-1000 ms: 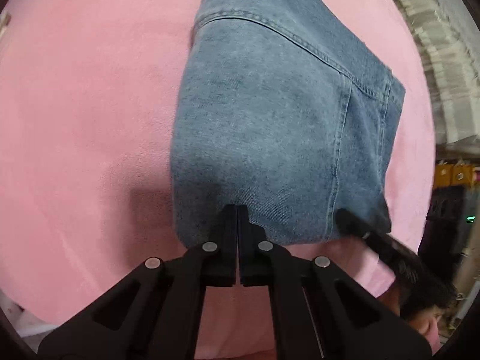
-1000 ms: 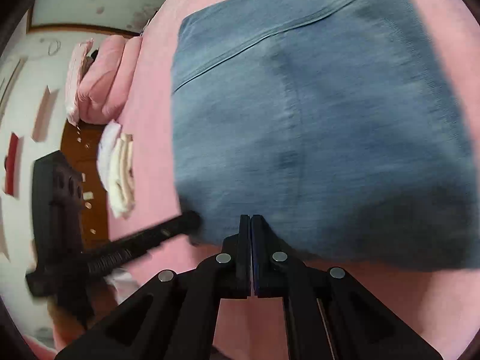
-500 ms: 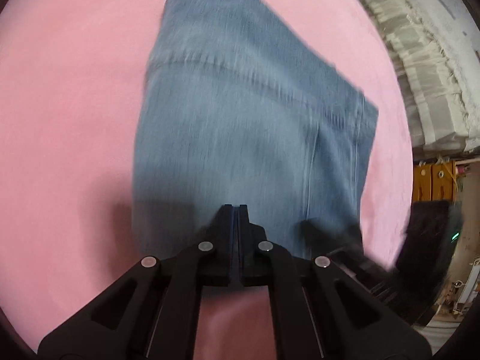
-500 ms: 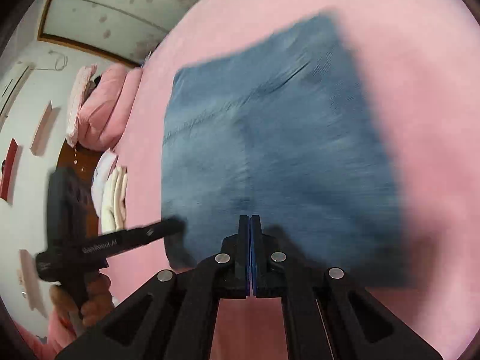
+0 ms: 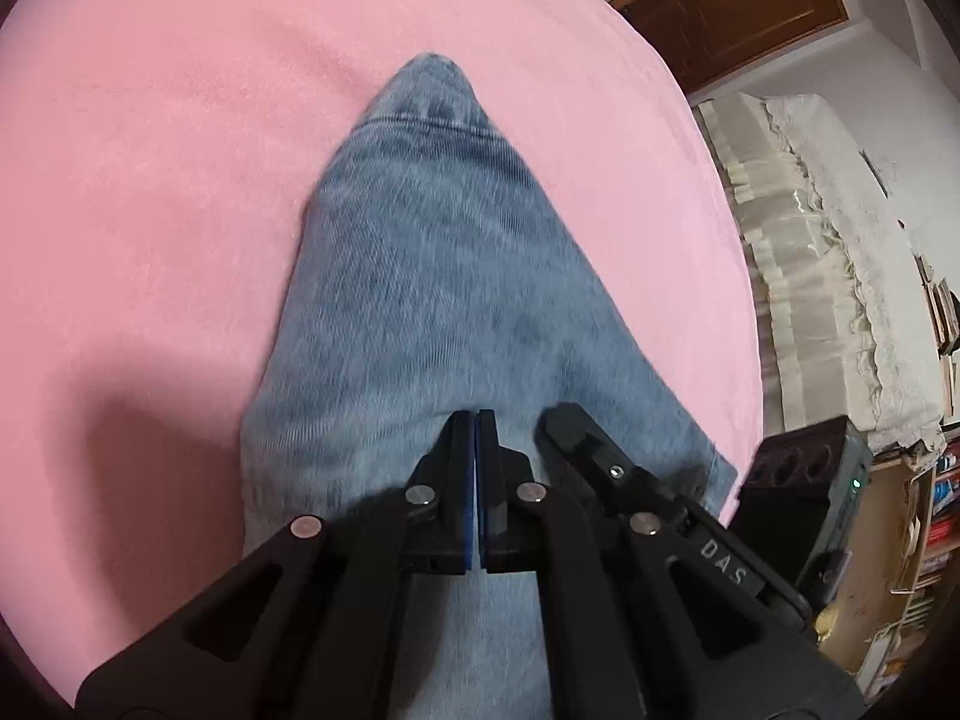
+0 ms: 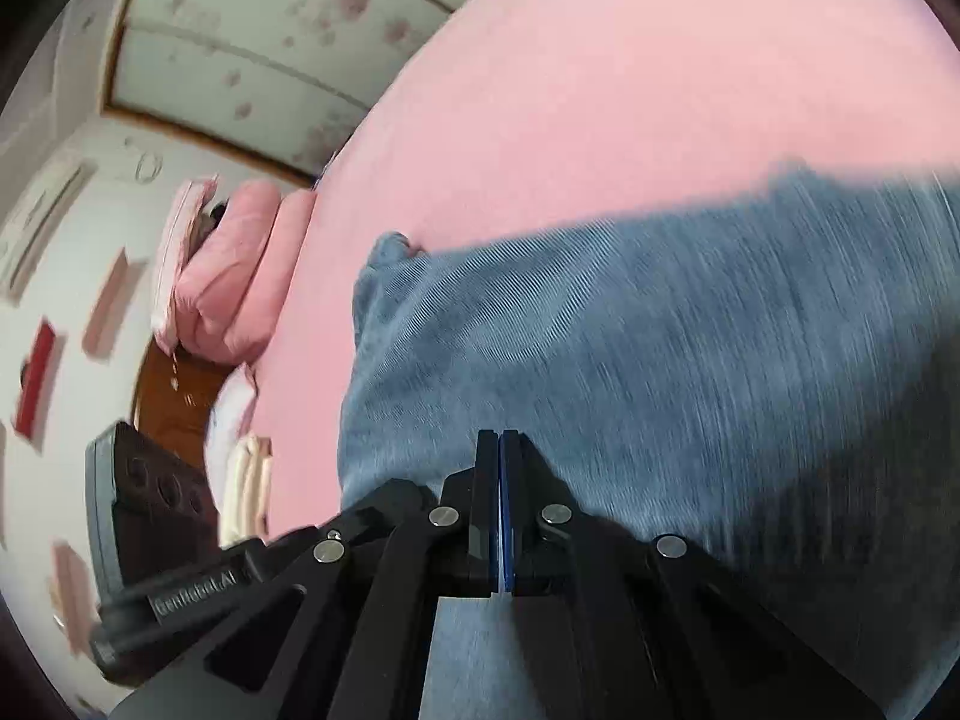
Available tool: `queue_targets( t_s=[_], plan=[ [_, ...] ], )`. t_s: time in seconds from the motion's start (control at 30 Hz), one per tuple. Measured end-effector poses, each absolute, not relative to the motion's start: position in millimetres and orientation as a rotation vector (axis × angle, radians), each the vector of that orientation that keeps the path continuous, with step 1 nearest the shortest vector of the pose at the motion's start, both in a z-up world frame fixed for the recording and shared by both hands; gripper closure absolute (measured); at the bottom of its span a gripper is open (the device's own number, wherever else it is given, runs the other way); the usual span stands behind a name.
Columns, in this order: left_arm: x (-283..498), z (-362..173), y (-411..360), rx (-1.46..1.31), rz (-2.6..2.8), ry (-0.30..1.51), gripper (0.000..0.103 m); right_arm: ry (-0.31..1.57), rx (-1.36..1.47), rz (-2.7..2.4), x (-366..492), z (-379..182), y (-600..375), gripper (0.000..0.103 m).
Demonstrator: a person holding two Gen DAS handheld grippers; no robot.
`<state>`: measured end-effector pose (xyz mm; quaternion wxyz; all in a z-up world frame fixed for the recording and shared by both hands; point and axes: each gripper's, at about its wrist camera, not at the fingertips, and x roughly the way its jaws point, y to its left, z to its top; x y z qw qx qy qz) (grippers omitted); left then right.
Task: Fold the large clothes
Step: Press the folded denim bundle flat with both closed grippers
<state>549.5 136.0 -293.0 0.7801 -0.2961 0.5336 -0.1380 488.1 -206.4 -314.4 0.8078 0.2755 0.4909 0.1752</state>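
Blue denim jeans lie on a pink bed cover. My left gripper is shut on the jeans' near edge, and the cloth hangs stretched away from it to a hem at the far end. My right gripper is shut on the same near edge of the jeans. The right gripper also shows in the left wrist view, close beside the left one. The left gripper's body shows in the right wrist view at the lower left.
Pink pillows and folded pale cloth lie at the bed's left edge. A white covered stack and bookshelves stand to the right of the bed. A brown door is behind.
Both grippers have lifted and pulled the jeans' near edge up and back. The cloth now stretches away in a narrowing shape, and the two grippers have come closer together.
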Motion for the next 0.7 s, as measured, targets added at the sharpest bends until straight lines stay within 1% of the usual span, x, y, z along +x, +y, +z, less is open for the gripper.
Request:
queue_targets(
  t_s=[0.07, 0.2, 0.3, 0.4, 0.47, 0.6, 0.7],
  plan=[
    [550.6, -290.0, 133.3, -0.587, -0.296, 1.126, 0.102, 1.032, 0.563, 0.376, 490.7, -314.3, -211.6, 0.103],
    [541.5, -278.4, 137.7, -0.505, -0.277, 1.057, 0.102, 0.957, 0.635, 0.232, 482.9, -311.1, -258.8, 0.103],
    [536.7, -272.8, 150.0, -0.539, -0.251, 1.050, 0.102, 0.859, 0.381, -0.016, 459.1, -281.8, -269.9, 0.103],
    [531.2, -260.8, 147.5, -0.486, -0.226, 1.063, 0.102, 0.849, 0.374, -0.190, 439.6, -260.1, -277.3, 0.103],
    [525.6, -256.6, 138.4, -0.457, -0.277, 1.120, 0.102, 0.870, 0.439, -0.089, 433.1, -258.1, -273.3, 0.103],
    [509.5, -265.3, 117.0, -0.494, -0.286, 1.216, 0.102, 1.046, 0.638, 0.260, 439.9, -284.6, -211.2, 0.103],
    [496.7, -264.9, 120.7, -0.449, -0.243, 1.209, 0.102, 1.143, 0.491, 0.248, 443.3, -303.4, -176.9, 0.103]
  ],
)
